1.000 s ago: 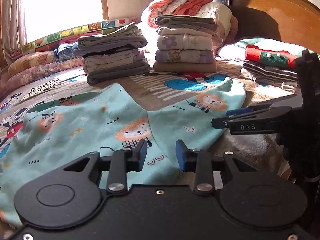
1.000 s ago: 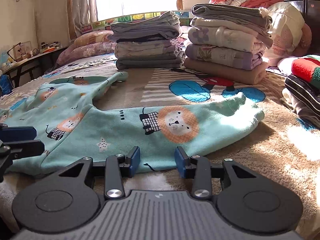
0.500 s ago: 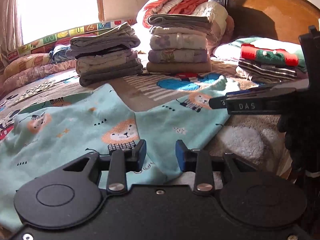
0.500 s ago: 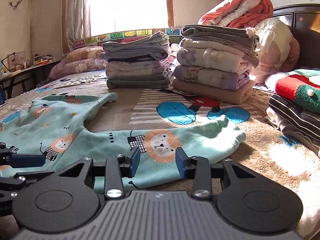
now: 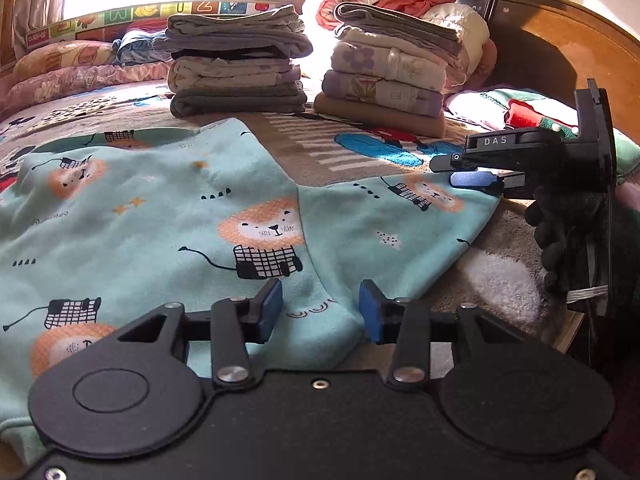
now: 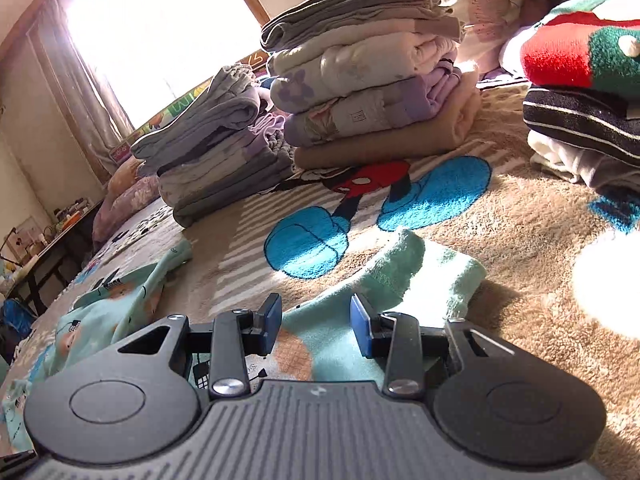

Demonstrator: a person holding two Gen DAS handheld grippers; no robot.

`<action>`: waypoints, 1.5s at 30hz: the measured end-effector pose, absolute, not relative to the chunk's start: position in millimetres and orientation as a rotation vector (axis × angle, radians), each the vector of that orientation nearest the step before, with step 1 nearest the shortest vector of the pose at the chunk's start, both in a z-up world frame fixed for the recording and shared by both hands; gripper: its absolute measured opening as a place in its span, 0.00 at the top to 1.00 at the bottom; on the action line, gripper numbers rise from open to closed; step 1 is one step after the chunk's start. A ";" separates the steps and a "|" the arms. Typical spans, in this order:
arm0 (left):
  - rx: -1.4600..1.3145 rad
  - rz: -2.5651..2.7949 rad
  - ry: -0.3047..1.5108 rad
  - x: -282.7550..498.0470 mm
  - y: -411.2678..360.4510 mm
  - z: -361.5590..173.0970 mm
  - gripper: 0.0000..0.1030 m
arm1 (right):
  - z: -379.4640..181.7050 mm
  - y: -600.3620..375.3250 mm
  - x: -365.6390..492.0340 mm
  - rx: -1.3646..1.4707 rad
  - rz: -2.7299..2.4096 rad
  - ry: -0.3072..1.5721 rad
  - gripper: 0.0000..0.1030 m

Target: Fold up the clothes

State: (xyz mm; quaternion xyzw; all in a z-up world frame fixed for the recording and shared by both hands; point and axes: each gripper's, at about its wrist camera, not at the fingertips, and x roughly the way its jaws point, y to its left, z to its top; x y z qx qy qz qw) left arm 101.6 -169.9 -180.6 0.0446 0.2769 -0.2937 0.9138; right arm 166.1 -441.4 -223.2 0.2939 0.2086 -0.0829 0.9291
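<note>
Garment: a mint lion-print garment [image 5: 256, 216] lay spread flat on the bed [image 6: 520, 280], its two leg-like ends pointing toward the stacks.
Left claw: the left claw [image 5: 320, 308] sat low over the near hem, fingers apart, cloth showing between them but not pinched.
Right claw: the right claw [image 6: 316, 322] was tilted, fingers apart, straddling the garment's cuffed end [image 6: 420, 268] without closing on it; in the left view it [image 5: 472, 172] reached in from the right, touching or just above that same end.
Hand: a dark-gloved hand [image 5: 560, 228] held the right tool.
Edges: the cuff edge was rolled and slightly raised; the right hem ran diagonally to the bare blanket.
Open room: bare blanket lay between the garment and two folded stacks, grey [image 5: 236, 68] and pastel [image 5: 384, 76]; a third pile, red, green and striped [image 6: 584, 92], stood well apart on the right.
Far side: a wooden headboard [image 5: 560, 64] closed off the back.
</note>
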 end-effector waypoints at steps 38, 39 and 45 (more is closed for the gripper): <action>-0.149 -0.511 0.548 146.8 -108.2 -126.0 0.57 | -192.1 -448.6 213.5 0.734 0.026 0.443 0.52; -0.160 -0.483 0.535 155.7 -96.9 -117.9 0.57 | -189.1 -440.1 220.0 0.724 0.058 0.449 0.52; -0.242 -0.336 0.552 224.0 -29.1 -97.4 0.56 | -173.5 -398.3 270.7 0.745 0.180 0.482 0.49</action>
